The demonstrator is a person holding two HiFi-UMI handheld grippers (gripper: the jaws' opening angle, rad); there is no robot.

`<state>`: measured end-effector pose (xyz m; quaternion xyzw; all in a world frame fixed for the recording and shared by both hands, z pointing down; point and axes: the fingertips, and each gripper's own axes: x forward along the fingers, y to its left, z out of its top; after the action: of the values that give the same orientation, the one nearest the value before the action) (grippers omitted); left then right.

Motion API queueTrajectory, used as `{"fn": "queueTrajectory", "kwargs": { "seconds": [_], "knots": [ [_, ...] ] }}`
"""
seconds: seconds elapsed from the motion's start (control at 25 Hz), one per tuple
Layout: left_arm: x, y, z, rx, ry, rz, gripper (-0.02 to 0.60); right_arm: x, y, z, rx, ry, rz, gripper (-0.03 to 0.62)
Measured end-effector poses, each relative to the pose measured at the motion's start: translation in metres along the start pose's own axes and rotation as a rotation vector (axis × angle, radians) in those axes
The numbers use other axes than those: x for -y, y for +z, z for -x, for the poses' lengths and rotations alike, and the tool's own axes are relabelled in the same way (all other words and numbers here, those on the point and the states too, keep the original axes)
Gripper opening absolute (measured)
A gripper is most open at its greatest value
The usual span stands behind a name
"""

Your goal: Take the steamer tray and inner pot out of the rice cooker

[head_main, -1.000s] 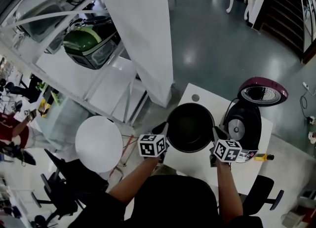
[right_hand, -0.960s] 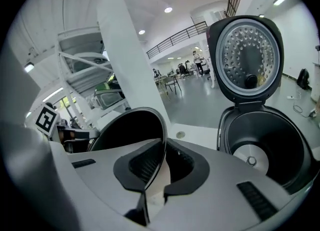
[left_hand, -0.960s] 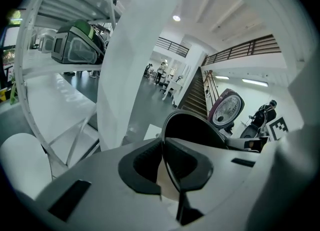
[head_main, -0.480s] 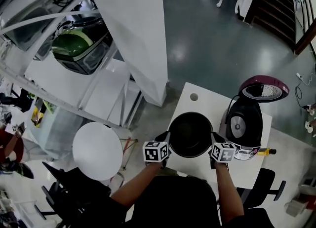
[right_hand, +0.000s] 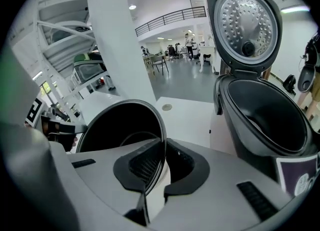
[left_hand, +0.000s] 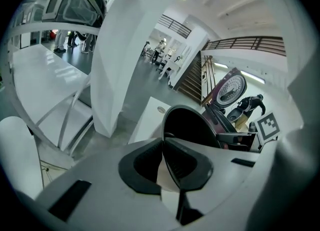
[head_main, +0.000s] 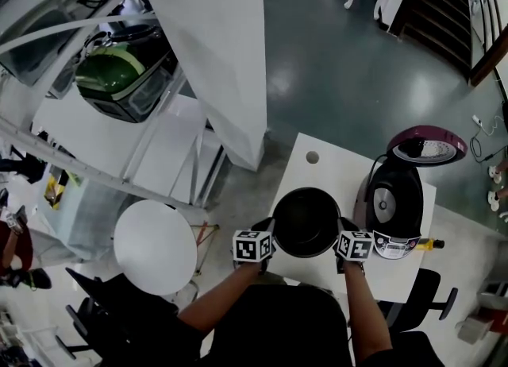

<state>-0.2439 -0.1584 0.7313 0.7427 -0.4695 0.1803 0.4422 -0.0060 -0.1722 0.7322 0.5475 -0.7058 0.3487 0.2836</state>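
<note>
I am holding the inner pot (head_main: pixel 306 221) between my two claws, in the lower middle of the head view, over the white counter (head_main: pixel 317 168). My left claw (head_main: pixel 267 229) is gripping the pot's left edge and my right claw (head_main: pixel 343 229) is gripping its right edge. Each one is almost fully closed, with only the thin dark rim pinched between its pads.

In the left gripper view, the left claw (left_hand: pixel 164 144) is sitting at the centre of the frame. The rim is running straight down into it, and the inner pot (left_hand: pixel 189 125) is opening up and to the right of it. In the right gripper view, the right claw (right_hand: pixel 161 151) is clamping the rim at lower centre, and the black inside of the inner pot (right_hand: pixel 122 127) is filling the left middle of the frame.

I cannot tell whether the pot's base is touching the counter.

The rice cooker (head_main: pixel 393 216) is standing on the counter just to the right of the pot. Its lid (head_main: pixel 426 148) is standing up and open. The right gripper view is showing the rice cooker (right_hand: pixel 265 120) at the right, with its dark cavity open. The lid (right_hand: pixel 247 22) is rising above it at the upper right, its dimpled inner plate facing me.
</note>
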Motion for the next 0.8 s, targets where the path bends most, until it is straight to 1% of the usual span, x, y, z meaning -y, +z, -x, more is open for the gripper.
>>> {"fn": "queueTrajectory", "kwargs": {
  "seconds": [0.2, 0.32, 0.48, 0.6, 0.72, 0.8],
  "knots": [
    [-0.007, -0.010, -0.007, -0.024, -0.010, 0.002, 0.018, 0.000, -0.007, -0.006, -0.022, -0.020, 0.004, 0.023],
    [-0.013, -0.012, -0.010, -0.031, -0.006, 0.000, 0.020, -0.003, -0.008, -0.011, -0.026, -0.031, 0.036, 0.023],
    [-0.014, -0.009, -0.015, -0.023, -0.019, 0.000, 0.020, -0.002, -0.008, -0.015, -0.027, -0.057, 0.068, 0.028],
    [-0.013, -0.008, -0.016, -0.011, -0.041, 0.002, 0.023, -0.002, -0.007, -0.014, -0.009, -0.067, 0.086, 0.031],
    [-0.013, -0.007, -0.015, -0.007, -0.065, -0.024, 0.027, -0.002, -0.007, -0.013, 0.017, -0.063, 0.066, 0.031],
    [-0.013, -0.005, -0.014, 0.001, -0.067, -0.051, 0.029, -0.003, -0.007, -0.012, 0.022, -0.062, 0.079, 0.032]
  ]
}}
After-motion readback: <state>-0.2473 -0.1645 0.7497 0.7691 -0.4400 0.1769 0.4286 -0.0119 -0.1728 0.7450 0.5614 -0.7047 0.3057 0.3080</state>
